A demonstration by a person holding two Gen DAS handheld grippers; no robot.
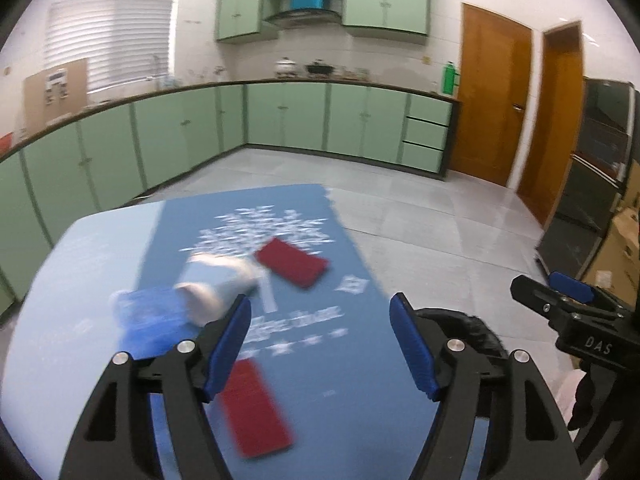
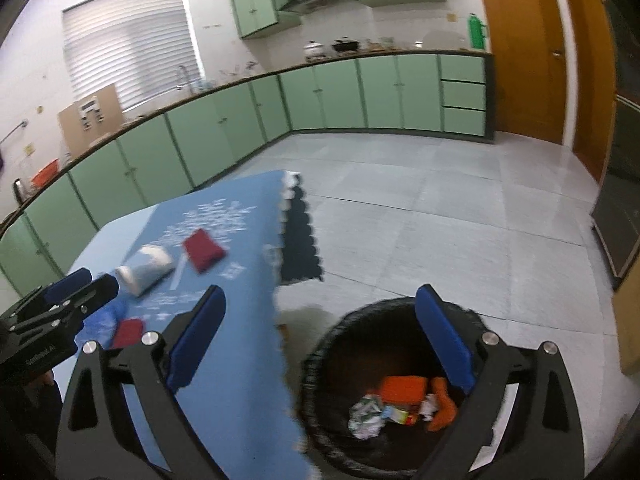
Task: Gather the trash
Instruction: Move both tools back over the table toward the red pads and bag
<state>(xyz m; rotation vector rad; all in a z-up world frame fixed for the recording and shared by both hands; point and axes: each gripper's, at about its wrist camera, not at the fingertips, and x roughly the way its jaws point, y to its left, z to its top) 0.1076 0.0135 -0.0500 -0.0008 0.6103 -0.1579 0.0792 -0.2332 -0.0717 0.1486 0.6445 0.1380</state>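
On the blue tablecloth (image 1: 352, 360) lie a red packet (image 1: 292, 262), a second red packet (image 1: 256, 408), a white cup (image 1: 220, 284) on its side and a crumpled blue bag (image 1: 148, 316). My left gripper (image 1: 320, 308) hovers over the cloth, open, with nothing between its blue pads. My right gripper (image 2: 320, 296) is open and empty above the black-lined trash bin (image 2: 348, 316) beside the table. An orange packet (image 2: 402, 390) and crumpled wrappers (image 2: 366, 416) lie in the bin. The right wrist view also shows the cup (image 2: 146, 270) and both red packets (image 2: 202, 248), (image 2: 128, 332).
The table edge (image 2: 280, 320) runs just left of the bin. Grey tiled floor (image 2: 440, 220) stretches to green kitchen cabinets (image 1: 280, 116) along the walls. Wooden doors (image 1: 496, 100) and cardboard boxes (image 1: 624, 248) stand at the right. The right gripper (image 1: 560, 296) shows at the left wrist view's right edge.
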